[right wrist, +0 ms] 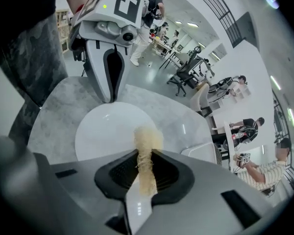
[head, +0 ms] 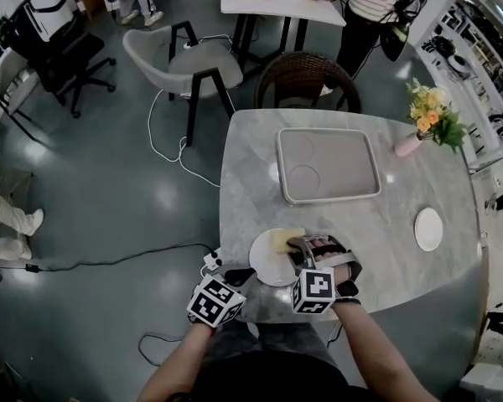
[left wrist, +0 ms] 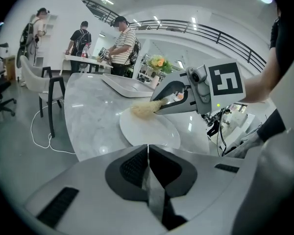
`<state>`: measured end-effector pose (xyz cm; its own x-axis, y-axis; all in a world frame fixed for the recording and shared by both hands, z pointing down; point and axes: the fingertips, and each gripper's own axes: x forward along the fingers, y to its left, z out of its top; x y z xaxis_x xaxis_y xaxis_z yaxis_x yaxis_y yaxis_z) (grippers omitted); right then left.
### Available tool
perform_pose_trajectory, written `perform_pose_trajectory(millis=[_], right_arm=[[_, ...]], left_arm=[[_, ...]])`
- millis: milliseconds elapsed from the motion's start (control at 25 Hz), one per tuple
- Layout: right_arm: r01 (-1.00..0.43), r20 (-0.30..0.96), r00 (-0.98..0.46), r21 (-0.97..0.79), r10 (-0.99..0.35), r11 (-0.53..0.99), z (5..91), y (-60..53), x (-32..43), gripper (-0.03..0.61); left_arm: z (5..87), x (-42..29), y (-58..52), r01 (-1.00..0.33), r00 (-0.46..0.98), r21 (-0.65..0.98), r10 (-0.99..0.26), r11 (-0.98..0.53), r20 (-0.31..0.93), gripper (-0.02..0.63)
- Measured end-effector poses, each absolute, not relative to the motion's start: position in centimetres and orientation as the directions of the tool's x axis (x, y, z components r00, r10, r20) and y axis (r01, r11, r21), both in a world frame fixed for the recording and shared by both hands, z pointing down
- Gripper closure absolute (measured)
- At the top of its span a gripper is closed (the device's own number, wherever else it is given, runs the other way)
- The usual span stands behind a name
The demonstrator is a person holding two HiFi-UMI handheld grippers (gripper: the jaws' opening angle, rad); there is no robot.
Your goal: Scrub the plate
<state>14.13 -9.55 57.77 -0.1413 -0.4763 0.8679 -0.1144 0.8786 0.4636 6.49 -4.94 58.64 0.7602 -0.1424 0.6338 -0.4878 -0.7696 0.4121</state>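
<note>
- Table [head: 386,224]: a marbled top on which everything is carried. The work is kept at its near edge, presumably so that it can be reached by both arms.
- Tray [head: 339,153]: left empty toward the far side, well apart from the scrubbing.
- Plate [head: 267,266]: white, laid flat on the table at the near edge, between the two tools. Most of its face is left bare.
- Left hand-held gripper [left wrist: 148,168]: its jaws are pressed together with nothing seen between them, and the tip is set at the plate's rim. It is judged to be placed there as a stop, so that the plate is not pushed about.
- Right hand-held gripper [right wrist: 144,163]: its jaws are clamped on a scrubbing pad [right wrist: 146,138]. It is held low and slanted so that the pad is brought down onto the plate.
- Scrubbing pad: pale yellow and fibrous, pinched at one end, with its free end laid on the plate's far part. Scrubbing is judged to be under way.
</note>
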Motion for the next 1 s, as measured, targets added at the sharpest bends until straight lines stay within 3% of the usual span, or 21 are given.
perform_pose_trajectory(millis=[640,1000], right_arm=[[-0.220,0.894,-0.128,0.397,-0.430,0.891,57.8,-3.1,17.7,0.503],[-0.066,0.924,-0.188,0.326,-0.332,0.943,57.7,0.2,16.1,0.503]], left_arm=[[59.7,5.7,-5.2,-0.480,0.740,0.415,-0.102,-0.773,0.665,0.598],[59.7,5.7,-5.2,-0.457,0.749,0.426,-0.079,-0.781,0.658,0.600]])
